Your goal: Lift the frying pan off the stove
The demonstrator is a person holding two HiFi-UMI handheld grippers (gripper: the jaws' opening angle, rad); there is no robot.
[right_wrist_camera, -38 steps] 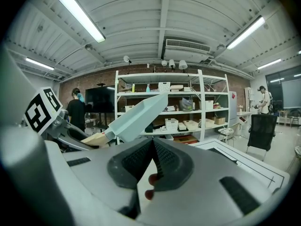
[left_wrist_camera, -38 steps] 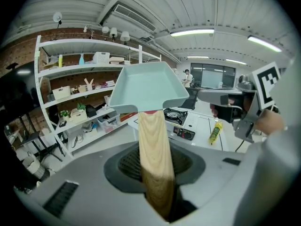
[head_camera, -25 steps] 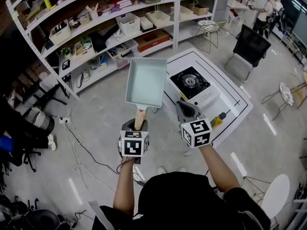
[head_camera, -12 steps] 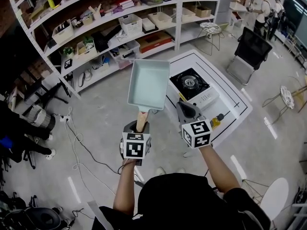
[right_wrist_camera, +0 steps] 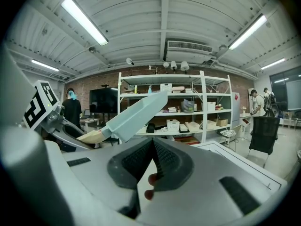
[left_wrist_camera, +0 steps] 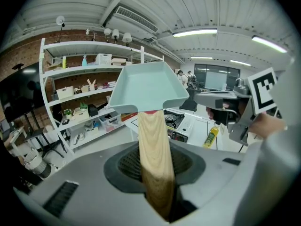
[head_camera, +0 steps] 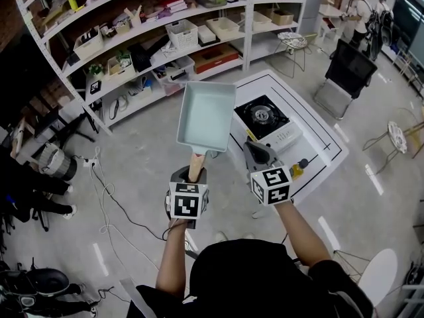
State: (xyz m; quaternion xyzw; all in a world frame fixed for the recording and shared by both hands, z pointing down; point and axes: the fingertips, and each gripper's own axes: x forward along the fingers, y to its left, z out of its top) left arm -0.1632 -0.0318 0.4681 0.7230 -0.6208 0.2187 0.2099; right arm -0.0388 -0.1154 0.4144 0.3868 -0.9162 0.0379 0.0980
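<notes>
A square pale-teal frying pan with a wooden handle hangs in the air over the floor, left of the stove. My left gripper is shut on that handle, and the pan tilts up ahead of the jaws. The black-topped portable stove stands bare on the white table. My right gripper hovers beside the left one near the table's front corner, its jaws shut with nothing between them. From the right gripper view the pan shows side-on.
A yellow bottle lies on the table near my right gripper. Long white shelves full of boxes run behind. A black chair stands past the table, cables trail on the floor at left, and people stand far right.
The pan and both grippers hold their places. Only the head view has shifted slightly.
</notes>
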